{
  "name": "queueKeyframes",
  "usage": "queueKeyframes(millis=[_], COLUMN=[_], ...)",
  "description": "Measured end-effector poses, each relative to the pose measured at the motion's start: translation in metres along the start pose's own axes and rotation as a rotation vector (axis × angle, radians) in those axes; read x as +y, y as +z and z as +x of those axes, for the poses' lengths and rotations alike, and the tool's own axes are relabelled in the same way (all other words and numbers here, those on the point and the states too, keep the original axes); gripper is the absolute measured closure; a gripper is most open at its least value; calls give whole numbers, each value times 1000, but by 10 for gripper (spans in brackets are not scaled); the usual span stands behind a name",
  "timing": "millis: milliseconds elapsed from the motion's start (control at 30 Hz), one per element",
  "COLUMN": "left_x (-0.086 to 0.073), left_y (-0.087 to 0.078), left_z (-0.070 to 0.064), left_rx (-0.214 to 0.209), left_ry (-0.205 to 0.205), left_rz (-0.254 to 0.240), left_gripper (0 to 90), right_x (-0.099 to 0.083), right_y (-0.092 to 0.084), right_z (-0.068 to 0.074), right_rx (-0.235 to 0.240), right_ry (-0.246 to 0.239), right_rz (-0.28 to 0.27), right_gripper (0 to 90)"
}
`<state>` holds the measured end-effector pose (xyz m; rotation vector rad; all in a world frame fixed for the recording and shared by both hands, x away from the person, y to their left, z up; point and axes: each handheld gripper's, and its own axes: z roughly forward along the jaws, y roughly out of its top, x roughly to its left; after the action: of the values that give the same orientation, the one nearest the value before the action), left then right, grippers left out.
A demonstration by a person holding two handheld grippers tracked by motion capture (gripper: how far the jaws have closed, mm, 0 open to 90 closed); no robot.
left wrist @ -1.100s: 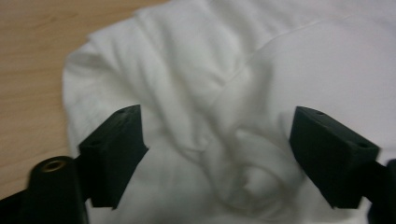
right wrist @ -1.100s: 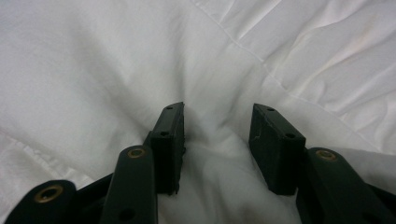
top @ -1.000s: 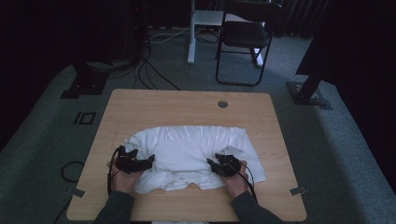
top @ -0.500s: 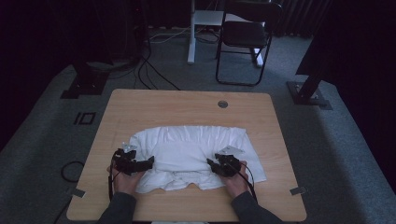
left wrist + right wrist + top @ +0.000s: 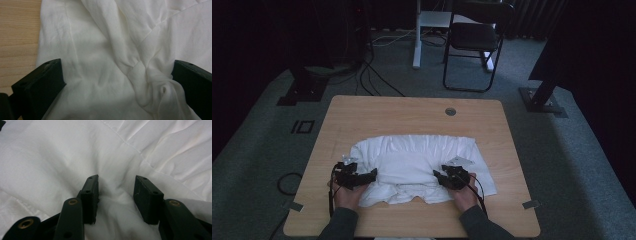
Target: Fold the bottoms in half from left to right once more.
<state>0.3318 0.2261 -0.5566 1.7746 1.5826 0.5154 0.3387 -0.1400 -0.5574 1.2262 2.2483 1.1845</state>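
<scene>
Two hands come in over the near edge of the wooden table (image 5: 362,107), one gripper in each, both pointed inward at a single white garment (image 5: 417,157) that lies crumpled across the middle of the table, nearer the near edge than the far one. The left hand (image 5: 343,196) holds the left gripper (image 5: 371,175) low at the garment's left end. Its jaws have just been opening and stand wide apart, with a twisted fold of the cloth lying loose between them and neither pad pressing on it. The right hand (image 5: 464,196) holds the right gripper (image 5: 437,176) at the garment's near right part. Its jaws (image 5: 116,195) stand partly apart with a ridge of cloth bunched between them; whether the pads pinch it I cannot tell.
</scene>
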Motion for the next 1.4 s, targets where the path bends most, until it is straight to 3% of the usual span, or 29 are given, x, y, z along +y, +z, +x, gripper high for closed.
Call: queueKeyframes(millis=[133, 167, 200, 233, 267, 300, 367, 400, 433, 533, 567, 633, 767, 800, 833, 967, 1067, 1233, 1333, 1400], left_x=[-2, -2, -2, -1, 0, 0, 1, 1, 2, 2, 2, 2, 0, 0, -1, -2, -3, -3, -3, -3], left_y=[-1, -4, -4, -7, -8, -8, -9, -9, -12, -16, -16, -13, -5, -5, -4, -5, -4, -2, -6, -8], left_z=[-2, -7, -7, -10, -8, -6, 4, 4, 11, 16, 19, 19, 17, 17, 17, 15, 13, 4, -1, -4], left_rx=[25, 77, 77, 113, 96, 72, 8, 8, -17, -4, -12, 16, 134, 134, 171, 148, 134, 174, 150, 116], left_ry=[-13, 38, 38, 75, 70, 57, -8, -8, -61, -74, -90, -93, -57, -57, -26, -24, 4, 52, 75, 93], left_rz=[-14, -36, -36, -41, -38, -38, -26, -26, -42, -63, -61, -33, 14, 14, 28, 20, 19, 34, 30, 24], left_gripper=[0, 0, 0, 0, 0, 0, 0, 0, 0, 1, 1, 1, 1, 1, 1, 1, 1, 29, 173, 318], right_x=[0, 0, 0, -1, -1, -1, -1, -1, -1, -1, -1, -1, -1, -1, -1, -1, -1, -2, -2, -2], right_y=[0, 0, 0, 1, 1, 1, 1, 1, 1, 1, 1, 1, 1, 1, 1, 1, 1, 2, 2, 2], right_z=[0, 0, 0, 1, 2, 2, 1, 1, 1, 1, 1, 1, 0, 0, 0, 0, 0, 0, -1, 0], right_rx=[0, 10, 10, 21, 25, 23, 29, 29, 30, 32, 32, 33, 34, 34, 35, 38, 38, 38, 40, 40], right_ry=[0, 1, 1, 0, -2, -5, -2, -2, 1, 4, 4, 3, 5, 5, 4, 5, 6, 6, 6, 5], right_rz=[-1, -3, -3, -4, -4, -3, -3, -3, -2, -1, -2, -2, -3, -4, -5, -5, -6, -9, -13, -13], right_gripper=[546, 545, 545, 546, 545, 545, 545, 545, 545, 544, 544, 543, 543, 543, 543, 542, 542, 542, 542, 541])
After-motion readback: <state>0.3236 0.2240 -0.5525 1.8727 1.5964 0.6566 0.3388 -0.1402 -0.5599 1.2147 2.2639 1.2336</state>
